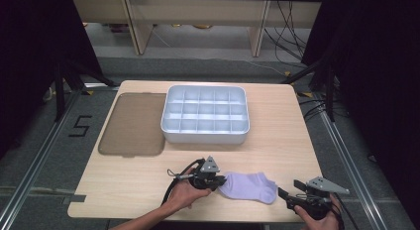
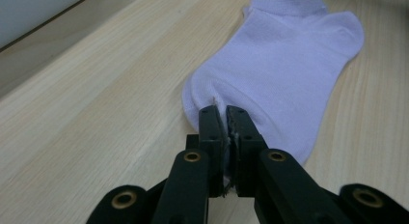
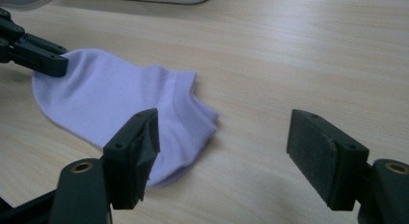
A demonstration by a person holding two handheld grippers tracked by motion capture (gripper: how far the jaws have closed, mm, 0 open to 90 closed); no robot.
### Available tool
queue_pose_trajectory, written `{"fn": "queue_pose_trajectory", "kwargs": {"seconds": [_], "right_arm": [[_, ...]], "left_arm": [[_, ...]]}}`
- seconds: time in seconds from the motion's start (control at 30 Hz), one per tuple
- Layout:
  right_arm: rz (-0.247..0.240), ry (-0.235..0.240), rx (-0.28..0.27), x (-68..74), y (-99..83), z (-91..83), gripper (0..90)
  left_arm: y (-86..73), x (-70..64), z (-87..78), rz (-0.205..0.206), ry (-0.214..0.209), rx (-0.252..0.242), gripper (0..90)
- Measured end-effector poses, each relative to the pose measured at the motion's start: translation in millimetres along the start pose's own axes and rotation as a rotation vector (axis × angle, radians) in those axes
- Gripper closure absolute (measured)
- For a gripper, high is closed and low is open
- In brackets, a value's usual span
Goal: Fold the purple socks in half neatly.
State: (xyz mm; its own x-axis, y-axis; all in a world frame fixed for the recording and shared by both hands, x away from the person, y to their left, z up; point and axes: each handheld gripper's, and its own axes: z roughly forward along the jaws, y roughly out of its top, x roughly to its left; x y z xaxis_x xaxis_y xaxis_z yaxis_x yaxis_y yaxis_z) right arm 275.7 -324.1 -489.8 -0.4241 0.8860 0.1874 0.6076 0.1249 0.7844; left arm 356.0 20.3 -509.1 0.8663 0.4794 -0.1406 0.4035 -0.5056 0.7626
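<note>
At the near edge of the bench [image 1: 124,190], the right gripper [image 1: 289,196] sits low at the far right corner, its fingers [image 3: 132,159] spread wide and released, holding nothing; in the right gripper view the sock's cuff end lies just beyond the left finger, apart from it. Left of it, the left gripper [image 1: 220,180] has its fingers [image 2: 212,132] clenched on the toe end of the sock [image 1: 249,186], a pinch of fabric caught between the two black pads.

The sock is a short ankle sock in pale lilac, lying flat on the light wood between the two grippers, toe to the left and cuff to the right. Its knit looks fine and smooth, with a rounded toe, a curved heel bulge and a ribbed band at the opening. It seems doubled, one layer resting on another, edges slightly offset.

Farther off, mid-bench, stands a white compartment tray [image 1: 205,136] with a grid of empty cells. Just left of it, touching or nearly so, lies a flat translucent brown lid [image 1: 133,126].
</note>
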Motion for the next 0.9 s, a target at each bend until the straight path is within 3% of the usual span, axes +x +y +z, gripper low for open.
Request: {"fn": "queue_pose_trajectory", "kwargs": {"seconds": [0.13, 0.17, 0.2, 0.23, 0.27, 0.3, 0.37, 0.43, 0.47, 0.53, 0.63, 0.67, 0.77, 0.83, 0.9], "right_arm": [[-0.002, 0.038, -0.023, 4.8, 2.4, 0.3, 31.7], [-0.006, 0.031, -0.028, 6.6, 3.0, -0.4, 33.5], [0.020, 0.058, -0.034, 10.4, 3.4, 0.0, 35.3], [-0.004, 0.071, -0.045, 11.1, 4.7, 0.6, 37.7], [0.019, 0.081, -0.019, 15.3, 6.4, -1.2, 40.1], [0.025, 0.109, -0.029, 18.8, 7.7, 0.8, 43.6], [-0.033, 0.139, -0.034, 23.0, 11.7, 6.2, 50.3], [-0.020, 0.185, -0.032, 34.4, 15.8, 11.5, 57.5], [-0.076, 0.196, -0.023, 35.7, 19.5, 14.7, 61.0], [-0.111, 0.222, -0.033, 44.8, 25.0, 23.3, 68.1], [-0.153, 0.257, 0.001, 60.2, 34.1, 36.9, 75.4], [-0.145, 0.270, 0.015, 65.1, 35.7, 40.3, 76.5], [-0.211, 0.291, 0.023, 76.3, 44.2, 59.0, 79.7], [-0.209, 0.302, 0.063, 89.0, 48.7, 70.9, 80.5], [-0.259, 0.302, 0.065, 94.6, 53.0, 82.7, 80.9]], "left_arm": [[-5.7, 5.6, -15.8, 0.015, 0.007, 0.009, 85.4], [-7.9, 6.1, -18.6, -0.010, 0.008, -0.007, 85.4], [-9.3, 7.7, -22.9, -0.008, 0.012, -0.011, 85.4], [-11.1, 9.0, -27.2, -0.018, 0.010, -0.008, 85.4], [-12.6, 11.2, -31.4, -0.006, 0.015, -0.008, 85.4], [-14.5, 12.2, -35.1, -0.013, 0.022, -0.009, 85.4], [-18.8, 15.0, -42.0, -0.029, 0.023, -0.014, 85.4], [-22.6, 19.0, -48.2, -0.035, 0.038, -0.025, 85.4], [-24.6, 20.6, -51.0, -0.050, 0.046, -0.028, 85.4], [-28.1, 25.3, -55.3, -0.051, 0.056, -0.037, 85.4], [-32.0, 30.6, -61.7, -0.080, 0.065, -0.050, 85.3], [-32.8, 32.7, -64.0, -0.078, 0.067, -0.051, 85.3], [-35.1, 37.5, -70.0, -0.083, 0.077, -0.062, 85.3], [-36.8, 40.5, -73.2, -0.100, 0.082, -0.070, 85.4], [-39.3, 44.0, -76.4, -0.098, 0.087, -0.067, 85.4]]}}
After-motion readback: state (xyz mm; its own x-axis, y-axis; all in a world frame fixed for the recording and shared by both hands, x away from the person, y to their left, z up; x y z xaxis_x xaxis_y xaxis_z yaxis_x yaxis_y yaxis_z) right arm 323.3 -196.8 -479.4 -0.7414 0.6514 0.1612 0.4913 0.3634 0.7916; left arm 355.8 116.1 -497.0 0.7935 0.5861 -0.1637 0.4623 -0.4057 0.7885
